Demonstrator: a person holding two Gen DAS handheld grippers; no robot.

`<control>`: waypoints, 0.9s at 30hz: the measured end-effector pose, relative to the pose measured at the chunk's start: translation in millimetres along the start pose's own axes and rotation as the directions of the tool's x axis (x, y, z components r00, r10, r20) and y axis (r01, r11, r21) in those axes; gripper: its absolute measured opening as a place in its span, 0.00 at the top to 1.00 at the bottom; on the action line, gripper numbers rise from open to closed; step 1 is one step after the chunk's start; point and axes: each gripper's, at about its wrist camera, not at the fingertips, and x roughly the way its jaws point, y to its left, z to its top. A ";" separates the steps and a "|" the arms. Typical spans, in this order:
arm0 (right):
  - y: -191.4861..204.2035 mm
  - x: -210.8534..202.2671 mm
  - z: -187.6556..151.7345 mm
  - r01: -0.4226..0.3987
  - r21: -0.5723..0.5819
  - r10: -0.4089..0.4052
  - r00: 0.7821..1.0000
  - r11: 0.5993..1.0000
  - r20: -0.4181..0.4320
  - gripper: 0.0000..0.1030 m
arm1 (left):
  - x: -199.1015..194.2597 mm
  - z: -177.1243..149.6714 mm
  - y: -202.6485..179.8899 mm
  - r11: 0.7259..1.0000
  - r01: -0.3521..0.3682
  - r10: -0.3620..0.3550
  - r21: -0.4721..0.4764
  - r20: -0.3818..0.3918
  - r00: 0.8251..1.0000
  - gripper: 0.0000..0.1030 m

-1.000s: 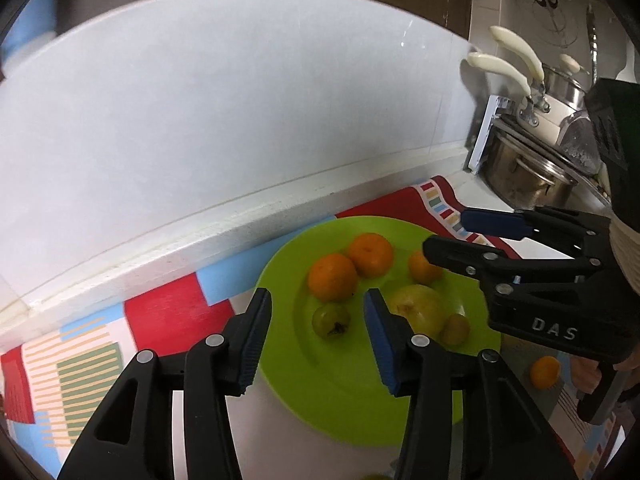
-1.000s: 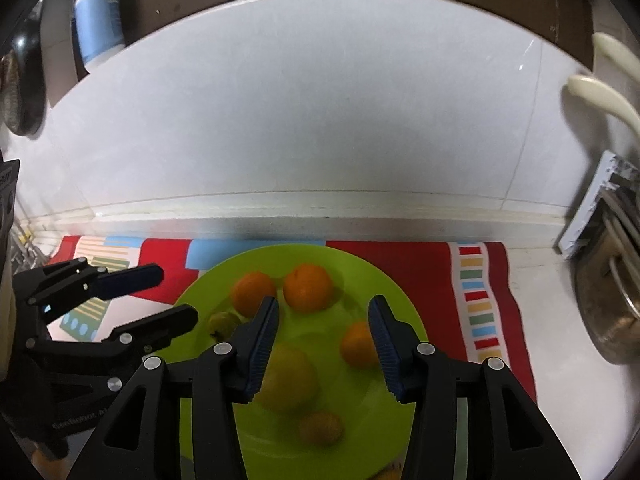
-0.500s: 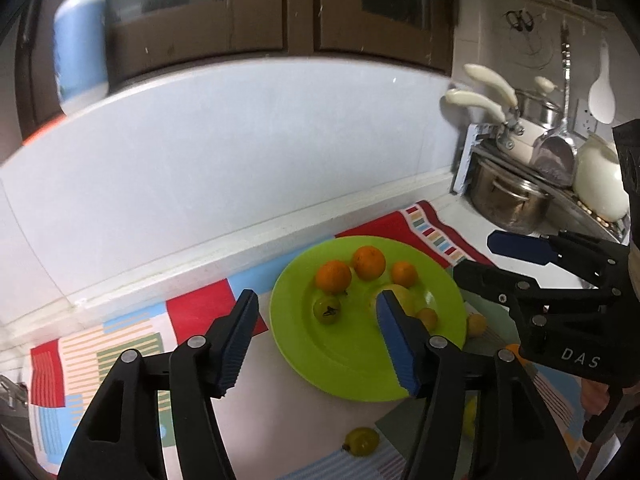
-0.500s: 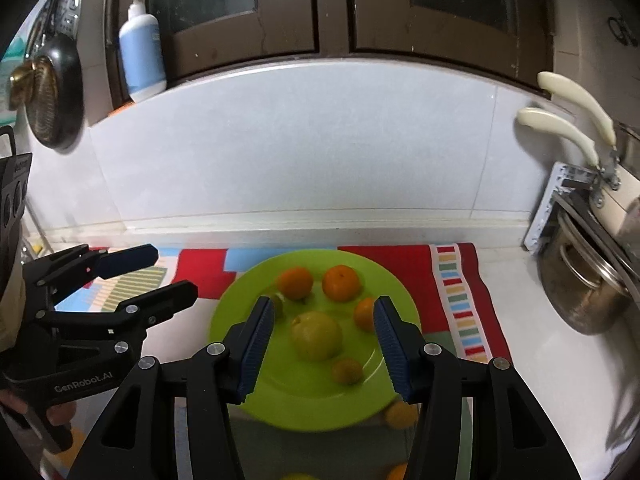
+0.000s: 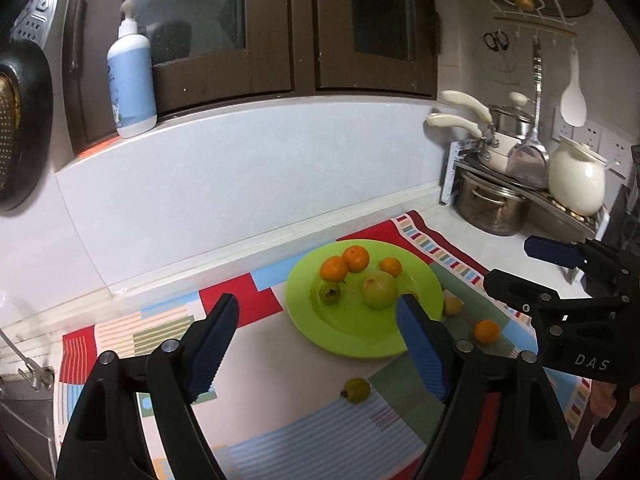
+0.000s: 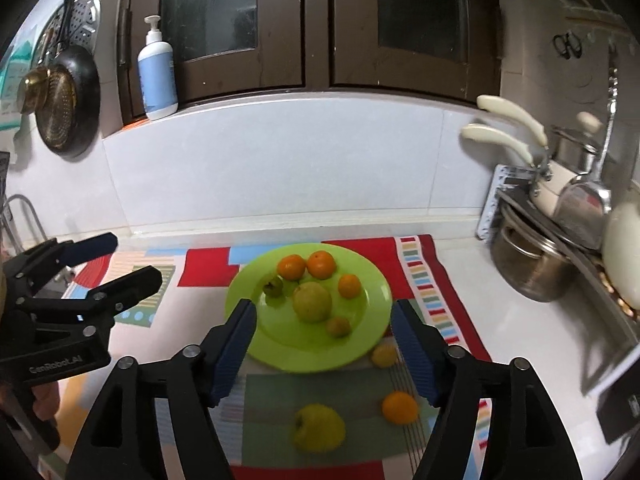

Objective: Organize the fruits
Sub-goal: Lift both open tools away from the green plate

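Note:
A lime-green plate [image 6: 304,348] rests on a patchwork mat and carries three oranges [image 6: 321,264], a big green fruit [image 6: 312,302], a small green one [image 6: 273,286] and a small brownish one [image 6: 338,326]. Loose on the mat in front of it lie a yellow-green fruit [image 6: 318,428], an orange [image 6: 400,407] and a small yellow fruit [image 6: 385,354]. My right gripper [image 6: 324,308] hovers back from the plate, its jaws opening with nothing between them. To its left, my left gripper [image 5: 316,304] is likewise opening and holds nothing. The plate [image 5: 360,332] is also in the left wrist view.
A rack of steel pots [image 6: 532,264] and a white jar [image 5: 576,184] stand at the right on the counter. On the ledge above the tiled backsplash is a soap bottle [image 6: 157,76]. A dark pan [image 6: 68,100] hangs at left, above a tap [image 5: 34,372].
Both grippers have drawn back and upward from the plate, and their jaws have spread wider. The loose fruits on the mat have come into view.

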 end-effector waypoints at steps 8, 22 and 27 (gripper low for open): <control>18.7 -33.4 -25.3 0.072 -0.012 -0.072 0.997 0.997 0.036 0.24 | -24.5 -21.2 2.1 0.999 0.031 -0.031 0.023 -0.002 1.000 0.16; 39.3 -49.9 -71.2 0.151 0.077 -0.152 0.988 0.985 0.008 0.24 | -23.6 -51.2 3.5 0.982 0.108 -0.105 0.156 -0.029 0.994 0.15; 43.1 -42.9 -83.5 0.191 0.090 -0.190 0.982 0.978 -0.020 0.24 | -8.8 -58.6 2.9 0.972 0.144 -0.136 0.187 -0.060 0.989 0.16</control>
